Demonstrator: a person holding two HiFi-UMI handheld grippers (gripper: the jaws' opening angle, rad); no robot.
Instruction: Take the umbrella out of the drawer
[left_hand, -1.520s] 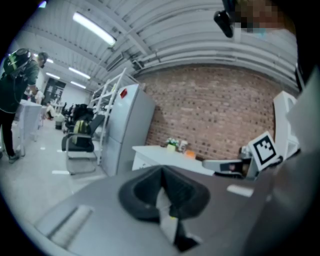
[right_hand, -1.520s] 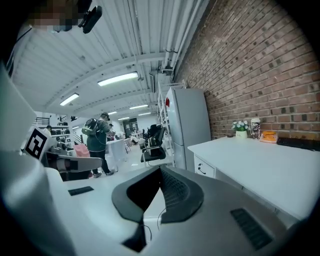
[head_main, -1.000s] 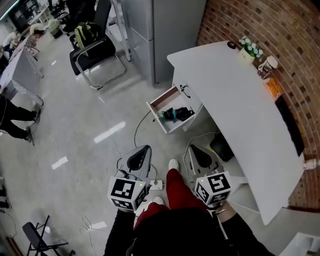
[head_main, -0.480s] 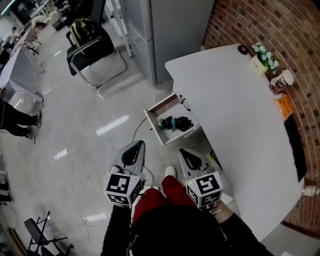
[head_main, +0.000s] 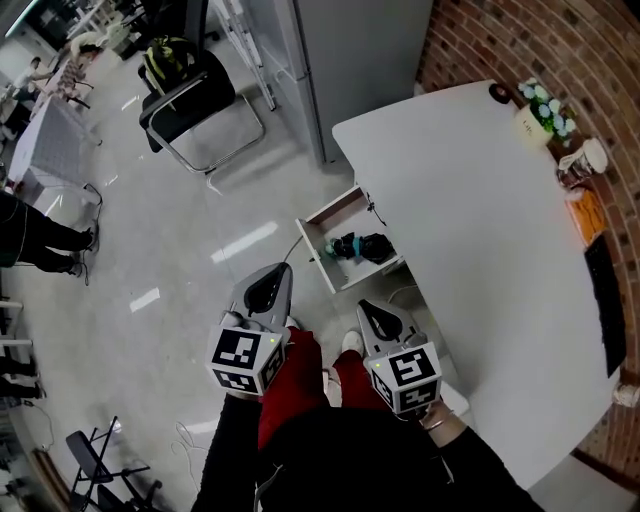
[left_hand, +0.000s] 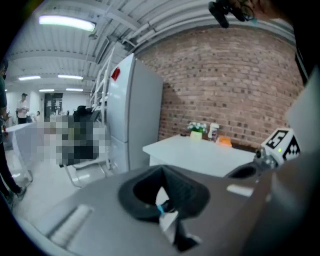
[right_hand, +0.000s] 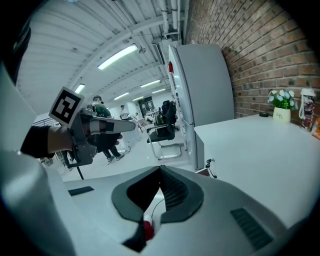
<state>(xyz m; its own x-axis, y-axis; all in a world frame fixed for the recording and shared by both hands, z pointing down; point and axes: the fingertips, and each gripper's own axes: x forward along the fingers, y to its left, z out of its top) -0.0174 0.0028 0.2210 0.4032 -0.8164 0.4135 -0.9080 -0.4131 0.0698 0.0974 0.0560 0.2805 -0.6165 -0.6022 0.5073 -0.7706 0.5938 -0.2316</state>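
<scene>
One umbrella (head_main: 361, 245) in one open drawer (head_main: 317, 257); left hand-held gripper (head_main: 287, 267) and right hand-held gripper (head_main: 362, 304) both pressed together, empty.

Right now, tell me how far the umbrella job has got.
Done: the drawer stands open, with the umbrella lying inside. In hand: nothing; the left gripper and right gripper are both shut and empty, short of the drawer. Left: reach in, grip the umbrella and lift it out.
</scene>
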